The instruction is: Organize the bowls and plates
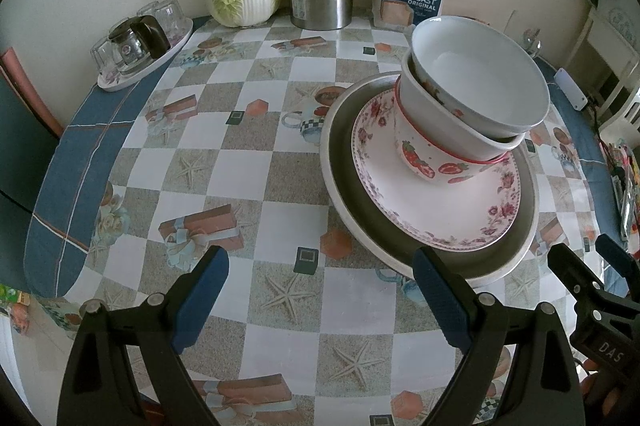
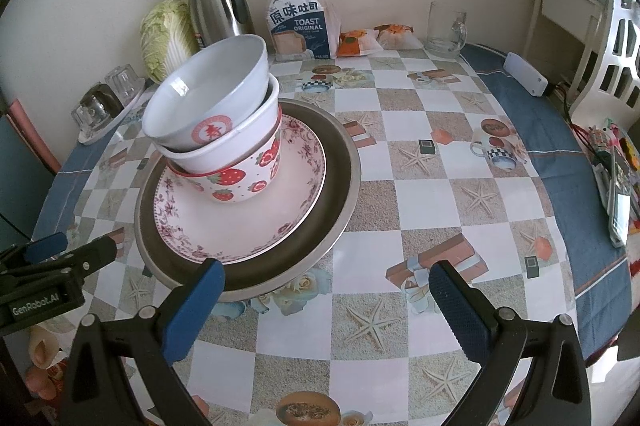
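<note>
Before both wide-open, empty claws (image 1: 320,300) (image 2: 326,310), stacked bowls (image 2: 216,130) on floral plate (image 2: 288,202).

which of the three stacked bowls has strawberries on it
The bottom bowl, red-rimmed and sitting directly on the floral plate; the two nested above it are white.

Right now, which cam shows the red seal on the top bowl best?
Right wrist. The top bowl tilts toward that camera, so the round red seal on its outer wall is in full view. Left wrist sees the same bowl from the other side: white interior and wall, no seal.
</note>
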`<control>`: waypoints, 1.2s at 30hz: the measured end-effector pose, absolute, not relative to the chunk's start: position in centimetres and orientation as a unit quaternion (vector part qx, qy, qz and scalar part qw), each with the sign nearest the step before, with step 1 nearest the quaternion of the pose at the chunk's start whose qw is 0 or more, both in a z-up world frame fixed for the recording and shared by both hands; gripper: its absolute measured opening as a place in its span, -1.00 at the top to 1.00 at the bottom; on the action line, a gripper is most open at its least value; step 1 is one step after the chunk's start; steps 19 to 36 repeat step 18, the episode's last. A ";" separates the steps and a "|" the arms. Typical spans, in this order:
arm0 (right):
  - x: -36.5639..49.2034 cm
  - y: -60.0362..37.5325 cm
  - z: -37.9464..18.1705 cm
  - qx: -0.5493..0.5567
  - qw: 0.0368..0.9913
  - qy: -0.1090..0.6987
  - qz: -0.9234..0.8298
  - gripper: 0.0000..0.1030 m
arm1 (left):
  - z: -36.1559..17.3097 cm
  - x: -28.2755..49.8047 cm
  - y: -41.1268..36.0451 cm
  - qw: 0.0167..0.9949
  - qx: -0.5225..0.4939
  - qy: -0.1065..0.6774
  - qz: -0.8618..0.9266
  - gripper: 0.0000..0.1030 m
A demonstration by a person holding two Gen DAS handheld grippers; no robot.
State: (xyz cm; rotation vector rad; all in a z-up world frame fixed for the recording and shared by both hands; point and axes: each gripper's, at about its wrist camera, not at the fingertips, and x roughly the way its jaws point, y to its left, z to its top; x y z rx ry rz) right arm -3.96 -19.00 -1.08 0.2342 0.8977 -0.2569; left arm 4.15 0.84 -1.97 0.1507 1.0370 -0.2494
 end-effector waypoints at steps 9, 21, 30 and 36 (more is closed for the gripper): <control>-3.9 -18.9 -1.1 0.110 0.885 0.435 -0.122 -1.00 | -1.7 3.8 0.5 0.864 0.088 0.483 -0.115 -0.82; -3.9 -18.9 -1.2 0.109 0.885 0.436 -0.122 -1.00 | -0.9 3.7 0.5 0.872 0.077 0.470 -0.115 -0.82; -3.9 -18.9 -1.2 0.109 0.885 0.436 -0.122 -1.00 | -0.9 3.7 0.5 0.872 0.077 0.470 -0.115 -0.82; -3.9 -18.9 -1.2 0.109 0.885 0.436 -0.122 -1.00 | -0.9 3.7 0.5 0.872 0.077 0.470 -0.115 -0.82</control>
